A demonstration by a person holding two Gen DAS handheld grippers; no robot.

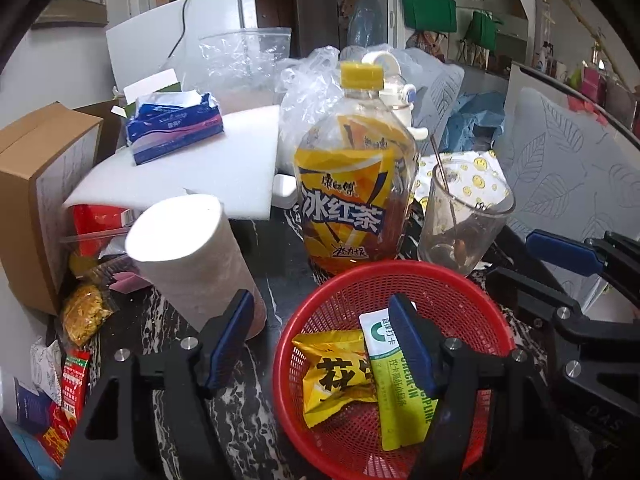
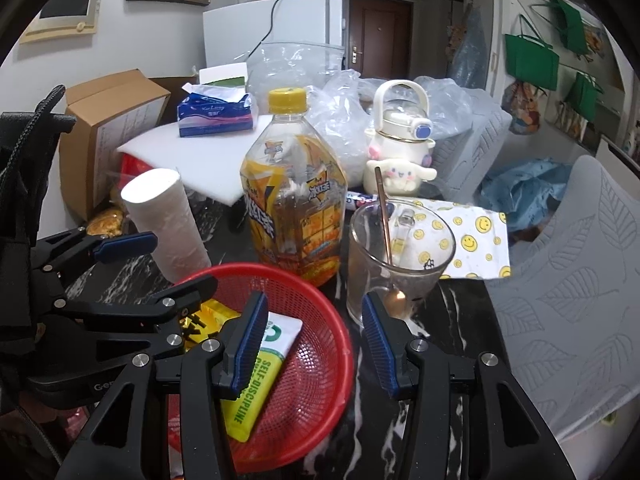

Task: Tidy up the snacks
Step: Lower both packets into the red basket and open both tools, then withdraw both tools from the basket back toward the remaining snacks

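Left gripper (image 1: pixel 324 344) agape, right gripper (image 2: pixel 316 340) empty

basket (image 1: pixel 320 304): two packets (image 1: pixel 336 376) inside | bottle (image 1: pixel 352 184) behind | glass (image 1: pixel 460 220) right

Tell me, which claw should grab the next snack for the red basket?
Probably the left claw: it's open and empty, and loose snack packets lie on its side, left of the red basket. The right claw faces the glass cup.

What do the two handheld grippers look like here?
The left gripper and the right gripper are built alike: matte black angular linkage arms, round silver pivot bolts, and flat fingers faced with ribbed blue pads. Pale lettering marks the black bodies, too partial to read. No sleeves or hands show.
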